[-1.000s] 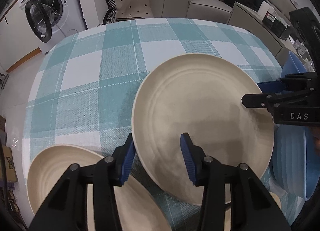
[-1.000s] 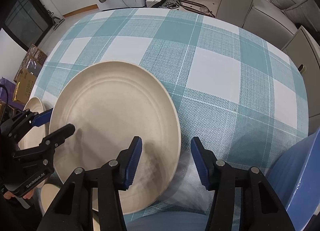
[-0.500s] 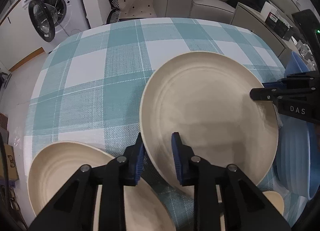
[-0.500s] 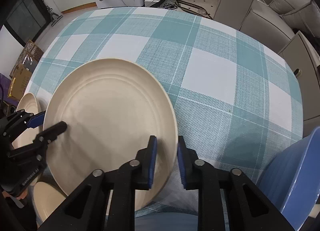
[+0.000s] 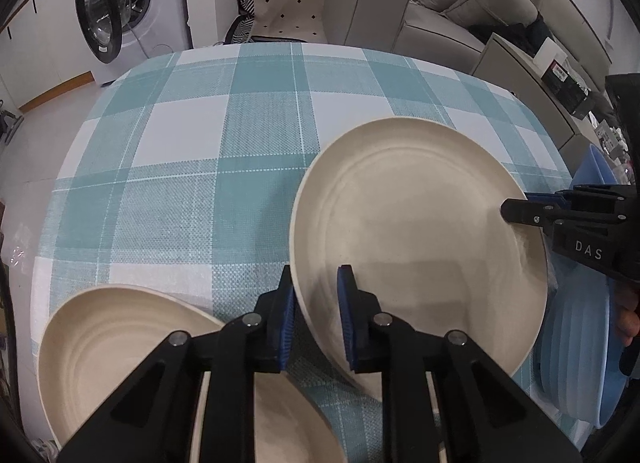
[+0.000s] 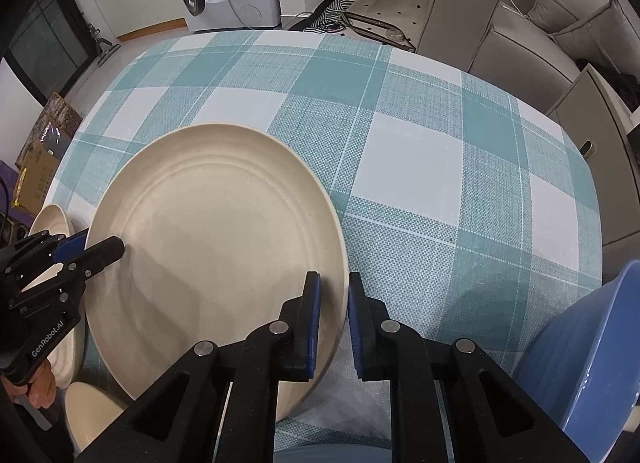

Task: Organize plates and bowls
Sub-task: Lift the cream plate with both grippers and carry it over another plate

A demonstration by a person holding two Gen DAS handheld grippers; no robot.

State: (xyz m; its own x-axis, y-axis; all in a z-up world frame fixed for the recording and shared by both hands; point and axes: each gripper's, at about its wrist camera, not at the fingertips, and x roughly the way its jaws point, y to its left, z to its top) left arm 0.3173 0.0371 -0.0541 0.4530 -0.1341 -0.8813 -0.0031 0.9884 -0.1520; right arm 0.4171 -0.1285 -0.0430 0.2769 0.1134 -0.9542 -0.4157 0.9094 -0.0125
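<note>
A large cream plate [image 5: 416, 247] [image 6: 216, 263] lies on the teal checked tablecloth [image 5: 192, 183], between my two grippers. My left gripper [image 5: 314, 275] has the plate's left rim between its blue pads; its jaws are closing and the pads press on the rim. From the opposite side, my right gripper [image 6: 334, 283] is closing on the right rim the same way. Each gripper shows in the other's view: the right one [image 5: 516, 211] at the plate's far edge, the left one [image 6: 100, 249] likewise.
A second cream plate [image 5: 120, 335] [image 6: 56, 219] lies at the near left, with a small cream bowl [image 6: 92, 415] beside it. Blue bowls [image 5: 580, 343] [image 6: 592, 363] stand at the right. A washing machine [image 5: 124, 3] and a sofa [image 5: 440, 11] stand beyond the table.
Both grippers went from wide open to closed on opposite rims of the large cream plate. The left gripper rolled slightly; the plate barely shifted.
</note>
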